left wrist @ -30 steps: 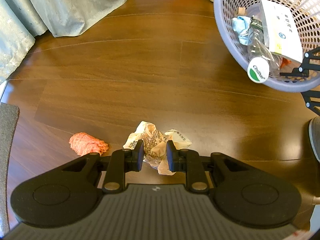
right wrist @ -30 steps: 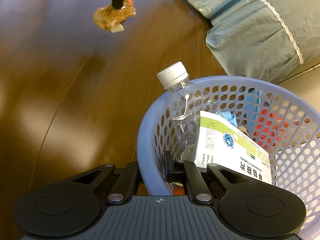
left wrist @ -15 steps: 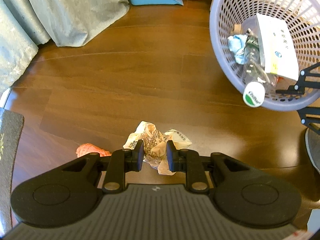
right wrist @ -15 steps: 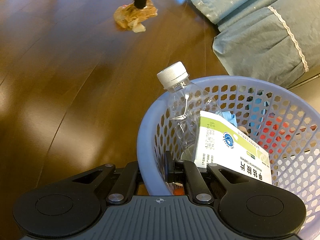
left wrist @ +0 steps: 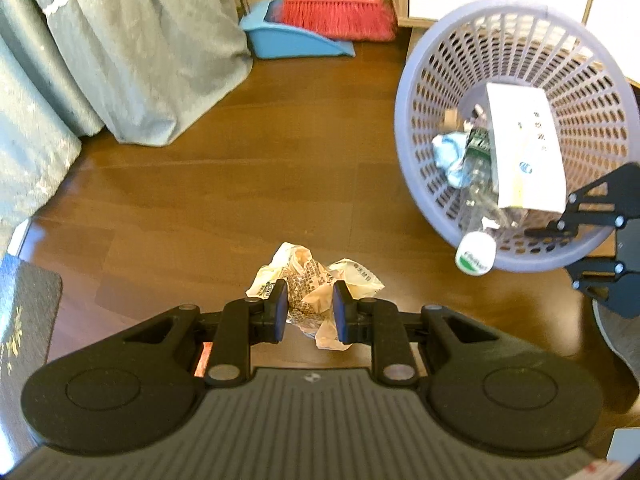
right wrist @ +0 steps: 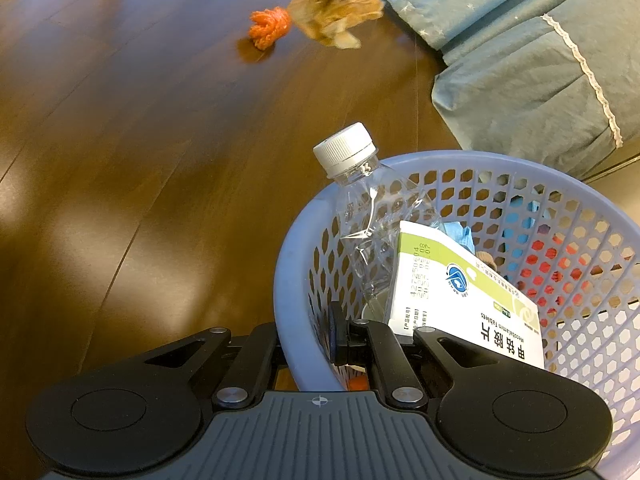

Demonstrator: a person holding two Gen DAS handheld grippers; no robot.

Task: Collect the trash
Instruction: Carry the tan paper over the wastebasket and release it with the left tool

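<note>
We see dark wood floor (left wrist: 248,184), curtains (left wrist: 132,52) upper left; our left gripper (left wrist: 308,310) clenches crumpled paper (left wrist: 316,280), right gripper (right wrist: 308,336) grips the basket (right wrist: 292,280) rim.

My left gripper (left wrist: 308,312) and right gripper (right wrist: 306,336) are looking the same: black arms with silver screws, round black discs, and a grey ribbed body.
</note>
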